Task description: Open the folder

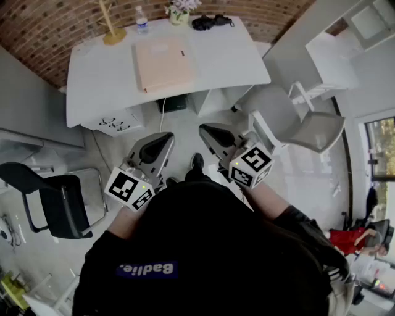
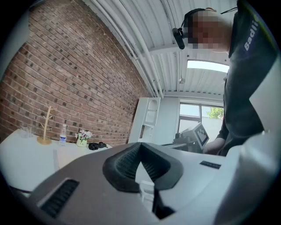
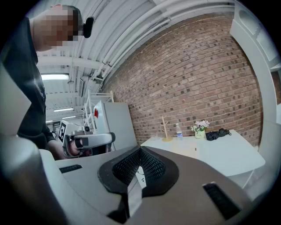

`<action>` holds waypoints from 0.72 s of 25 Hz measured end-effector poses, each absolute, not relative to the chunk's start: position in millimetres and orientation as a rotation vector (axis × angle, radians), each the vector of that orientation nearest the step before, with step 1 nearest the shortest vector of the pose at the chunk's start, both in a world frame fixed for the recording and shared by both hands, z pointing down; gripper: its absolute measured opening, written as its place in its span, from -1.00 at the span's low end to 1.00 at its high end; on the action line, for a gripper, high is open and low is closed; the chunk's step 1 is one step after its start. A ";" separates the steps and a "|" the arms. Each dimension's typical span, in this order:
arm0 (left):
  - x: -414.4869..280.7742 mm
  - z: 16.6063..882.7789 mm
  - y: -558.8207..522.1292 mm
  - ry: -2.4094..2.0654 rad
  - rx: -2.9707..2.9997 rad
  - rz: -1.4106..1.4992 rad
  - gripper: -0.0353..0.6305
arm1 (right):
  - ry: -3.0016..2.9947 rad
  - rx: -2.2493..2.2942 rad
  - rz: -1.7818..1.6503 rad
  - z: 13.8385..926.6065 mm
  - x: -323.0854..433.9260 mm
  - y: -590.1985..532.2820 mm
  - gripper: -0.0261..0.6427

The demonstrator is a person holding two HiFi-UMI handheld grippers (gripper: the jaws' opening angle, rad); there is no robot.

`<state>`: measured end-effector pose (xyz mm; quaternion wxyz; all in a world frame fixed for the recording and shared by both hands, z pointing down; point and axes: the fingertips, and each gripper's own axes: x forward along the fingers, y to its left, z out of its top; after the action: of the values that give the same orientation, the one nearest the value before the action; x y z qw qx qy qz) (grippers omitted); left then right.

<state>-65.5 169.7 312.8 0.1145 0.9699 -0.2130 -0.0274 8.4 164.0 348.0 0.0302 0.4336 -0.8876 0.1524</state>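
Note:
A closed pale pink folder (image 1: 163, 65) lies flat in the middle of the white table (image 1: 234, 58), far ahead of me. My left gripper (image 1: 165, 139) and right gripper (image 1: 207, 131) hover side by side over the floor, well short of the table's front edge. Each points toward the table. Both are shut with nothing between the pads. In the left gripper view the left gripper (image 2: 140, 147) has its dark ribbed pads meeting at the tip. The right gripper view shows the same for the right gripper (image 3: 140, 151), with the table (image 3: 228, 156) beyond it.
At the back of the table stand a wooden rack (image 1: 113, 28), a water bottle (image 1: 142, 20), a flower pot (image 1: 180, 12) and a black item (image 1: 212, 22). A grey chair (image 1: 302, 123) stands right of me, a black chair (image 1: 55, 197) left. A drawer unit (image 1: 114, 120) sits under the table.

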 end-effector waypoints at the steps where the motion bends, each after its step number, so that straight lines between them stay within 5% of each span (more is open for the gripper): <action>1: -65.4 312.9 170.4 -0.626 2.844 -0.079 -0.89 | -2.736 1.338 0.470 348.2 9.1 164.6 -0.84; 18: -59.2 311.0 173.9 -0.593 2.867 -0.052 -0.88 | -2.709 1.341 0.483 350.8 20.9 168.9 -0.84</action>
<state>-59.2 173.9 311.0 0.1067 0.9735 -0.2013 -0.0177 20.9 168.9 350.8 0.0405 0.4377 -0.8843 0.1576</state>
